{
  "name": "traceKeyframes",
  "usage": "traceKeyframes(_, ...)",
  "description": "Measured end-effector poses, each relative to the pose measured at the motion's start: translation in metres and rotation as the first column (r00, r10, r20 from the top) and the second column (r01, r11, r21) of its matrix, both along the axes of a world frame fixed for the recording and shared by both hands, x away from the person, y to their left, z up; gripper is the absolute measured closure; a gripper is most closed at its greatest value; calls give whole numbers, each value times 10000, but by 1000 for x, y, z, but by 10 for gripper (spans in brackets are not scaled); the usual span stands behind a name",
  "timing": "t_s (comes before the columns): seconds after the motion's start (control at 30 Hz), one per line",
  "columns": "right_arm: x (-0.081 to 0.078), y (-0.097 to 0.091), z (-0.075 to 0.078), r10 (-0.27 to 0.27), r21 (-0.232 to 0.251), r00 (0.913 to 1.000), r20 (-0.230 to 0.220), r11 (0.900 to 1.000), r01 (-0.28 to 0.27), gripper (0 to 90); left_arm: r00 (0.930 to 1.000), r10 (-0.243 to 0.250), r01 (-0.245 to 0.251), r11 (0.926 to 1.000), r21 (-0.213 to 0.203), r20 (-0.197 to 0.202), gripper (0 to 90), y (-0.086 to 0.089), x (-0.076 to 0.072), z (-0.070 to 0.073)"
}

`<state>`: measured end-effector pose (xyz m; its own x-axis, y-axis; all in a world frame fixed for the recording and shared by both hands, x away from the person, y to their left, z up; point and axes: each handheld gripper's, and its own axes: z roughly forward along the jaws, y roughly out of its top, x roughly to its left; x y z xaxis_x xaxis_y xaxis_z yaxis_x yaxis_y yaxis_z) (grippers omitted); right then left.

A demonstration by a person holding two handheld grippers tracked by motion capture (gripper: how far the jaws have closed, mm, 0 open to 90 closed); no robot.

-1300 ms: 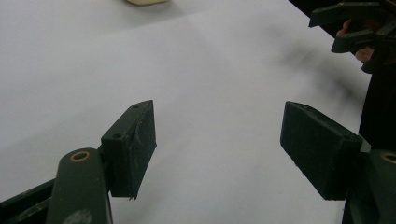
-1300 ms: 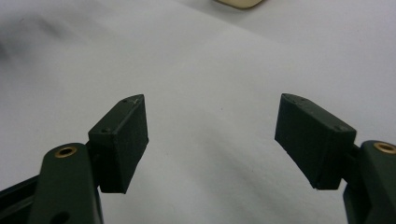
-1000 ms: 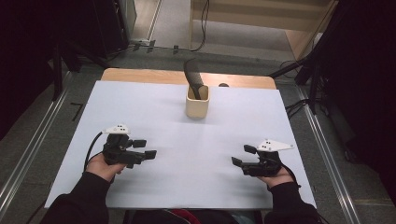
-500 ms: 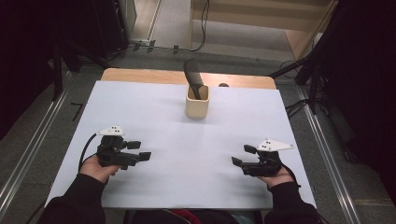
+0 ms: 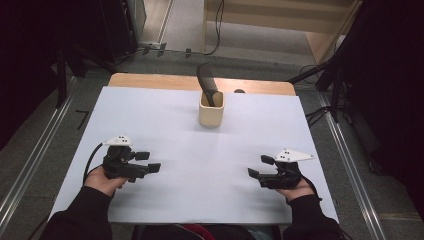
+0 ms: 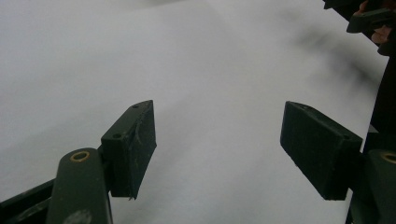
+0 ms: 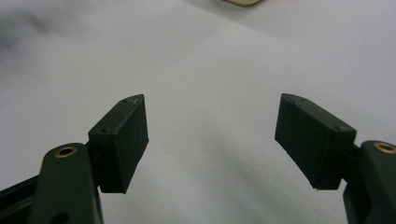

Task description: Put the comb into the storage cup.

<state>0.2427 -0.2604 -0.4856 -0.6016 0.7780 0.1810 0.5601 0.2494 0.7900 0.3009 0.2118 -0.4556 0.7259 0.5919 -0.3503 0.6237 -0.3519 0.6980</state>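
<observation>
Two grippers, left gripper (image 5: 150, 161) and right gripper (image 5: 257, 166), jaws spread, empty, low over near table (image 5: 165, 110). Cup (image 5: 210, 113) with dark tool (image 5: 207, 83) at far middle, untouched. Nothing started; reach and grasp left.

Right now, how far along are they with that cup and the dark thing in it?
Nothing looks done yet. The dark tool stands in the cream cup at the table's far side, untouched. The left gripper and right gripper are open and hold nothing, near the front edge. Reaching and grasping are all left.
</observation>
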Motion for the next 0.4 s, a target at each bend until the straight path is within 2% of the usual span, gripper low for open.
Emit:
traceKeyframes(0.3,0,0,1,35,-16,10000,-36,10000,-35,238,10000,-32,32,10000,66,1,274,1,0,0)
traceKeyframes(0.4,0,1,0,80,-133,9999,-72,9999,-81,238,10000,14,-14,9998,212,38,275,0,0,-1)
